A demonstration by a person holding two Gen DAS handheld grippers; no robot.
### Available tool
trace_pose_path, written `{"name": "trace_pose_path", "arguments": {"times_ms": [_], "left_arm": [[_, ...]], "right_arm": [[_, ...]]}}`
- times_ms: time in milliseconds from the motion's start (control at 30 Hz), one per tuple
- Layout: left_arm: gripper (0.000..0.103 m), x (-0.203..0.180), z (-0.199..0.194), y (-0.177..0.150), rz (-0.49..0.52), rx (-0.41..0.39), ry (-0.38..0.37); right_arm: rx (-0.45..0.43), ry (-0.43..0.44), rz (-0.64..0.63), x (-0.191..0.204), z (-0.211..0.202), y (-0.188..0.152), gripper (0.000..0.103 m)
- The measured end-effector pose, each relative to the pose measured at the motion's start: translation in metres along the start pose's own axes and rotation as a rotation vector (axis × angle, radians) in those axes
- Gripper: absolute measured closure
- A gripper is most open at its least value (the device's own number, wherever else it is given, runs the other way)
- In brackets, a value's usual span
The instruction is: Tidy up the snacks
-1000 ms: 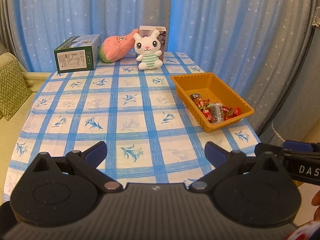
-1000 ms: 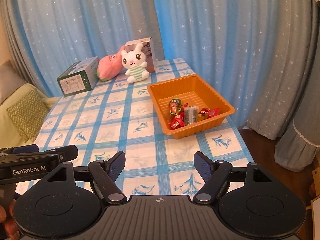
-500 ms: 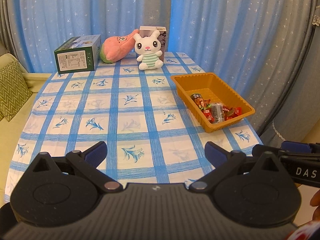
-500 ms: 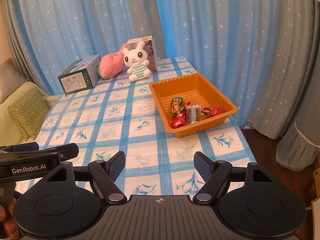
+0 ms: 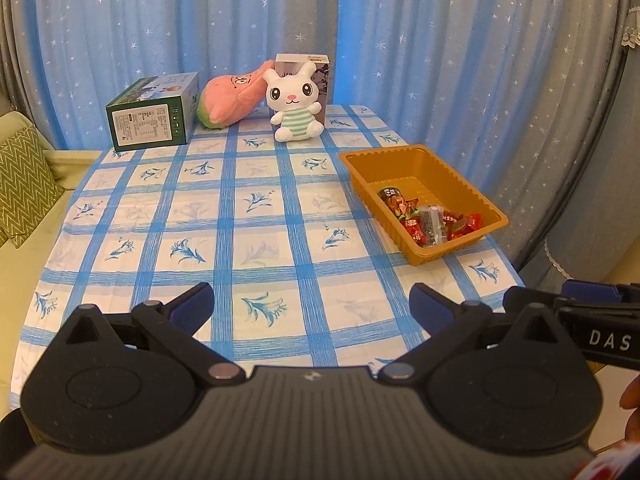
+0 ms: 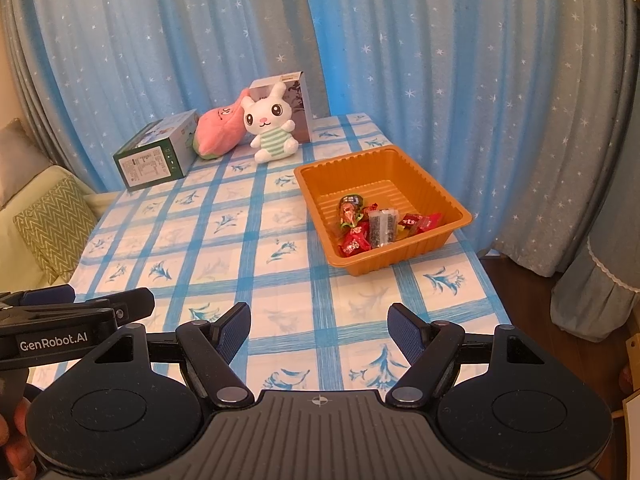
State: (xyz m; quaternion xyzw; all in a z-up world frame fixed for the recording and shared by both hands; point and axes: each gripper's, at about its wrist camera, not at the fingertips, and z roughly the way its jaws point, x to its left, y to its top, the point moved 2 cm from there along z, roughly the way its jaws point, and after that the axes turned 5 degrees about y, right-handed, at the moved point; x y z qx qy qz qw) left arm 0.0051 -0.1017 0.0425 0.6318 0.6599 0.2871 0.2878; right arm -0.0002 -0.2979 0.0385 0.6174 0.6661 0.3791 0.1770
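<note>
A: Snacks? Where, and lying how?

B: All heaped in the near corner of the orange tray. Red wrappers, one clear packet with dark filling, a dark-topped one at the back of the heap. The clear packet's long axis runs roughly front to back in the tray; the rest are jumbled, no common direction. The far part of the tray floor is bare.

A: Tray position?

B: Right side of the surface, near its right edge, turned a little askew to the blue check cloth.

A: Rest of the surface, room?

B: At the far end: green box on its side, pink plush, white rabbit plush sitting upright in front of a pale box. Blue star-print curtains behind. Sofa with a green zigzag cushion on the left.

A: Tools?

B: Left tool and right tool side by side over the near edge, angled down at the cloth. Both have fingers spread wide apart, nothing between them, well short of the tray.
</note>
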Motion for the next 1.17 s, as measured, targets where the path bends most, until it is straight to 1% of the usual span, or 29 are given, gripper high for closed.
{"name": "trace_pose_path", "arguments": {"times_ms": [1167], "left_arm": [[0.0,-0.0034,0.0009,0.0008,0.003,-0.005,0.004]], "right_arm": [[0.002,0.002,0.003,-0.004,-0.0004,-0.0004,0.028]]}}
